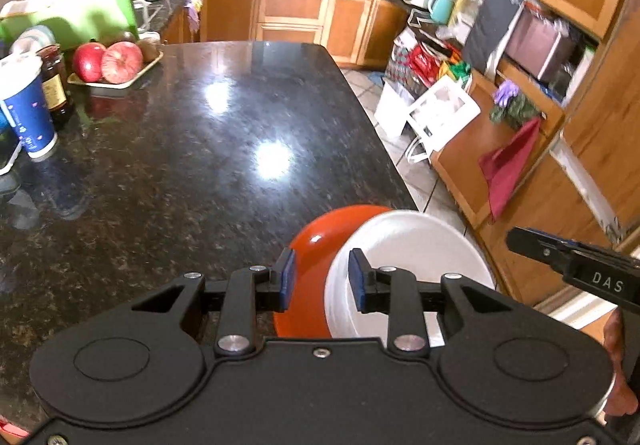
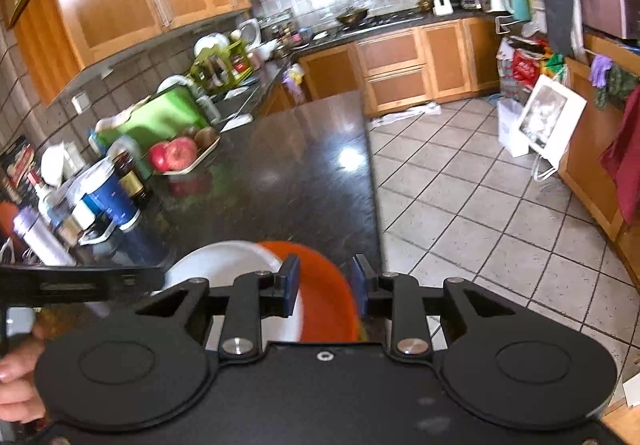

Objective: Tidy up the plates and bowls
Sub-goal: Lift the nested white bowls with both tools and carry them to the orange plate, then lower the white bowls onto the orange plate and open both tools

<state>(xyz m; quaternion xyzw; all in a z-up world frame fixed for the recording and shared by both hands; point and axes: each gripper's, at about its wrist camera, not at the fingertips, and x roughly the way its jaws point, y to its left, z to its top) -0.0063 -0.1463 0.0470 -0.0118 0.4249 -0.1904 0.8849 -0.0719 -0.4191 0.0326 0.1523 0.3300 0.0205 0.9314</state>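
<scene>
An orange bowl [image 1: 310, 257] and a white plate or bowl [image 1: 408, 253] sit together at the near right corner of the black granite island [image 1: 200, 149]. My left gripper [image 1: 322, 279] is open, its fingers straddling the seam where the white dish overlaps the orange bowl. In the right wrist view the orange bowl [image 2: 324, 285] lies between the fingers of my right gripper [image 2: 326, 285], which is open, with the white dish [image 2: 224, 263] to its left. The right gripper's body shows at the right edge of the left wrist view [image 1: 576, 265].
A tray of red apples and kiwis [image 1: 114, 65], a dark jar [image 1: 54, 85] and a blue paper cup [image 1: 28, 113] stand at the island's far left. A green cutting board [image 1: 80, 21] is behind them. Tiled floor [image 2: 480, 205] and wooden cabinets lie to the right.
</scene>
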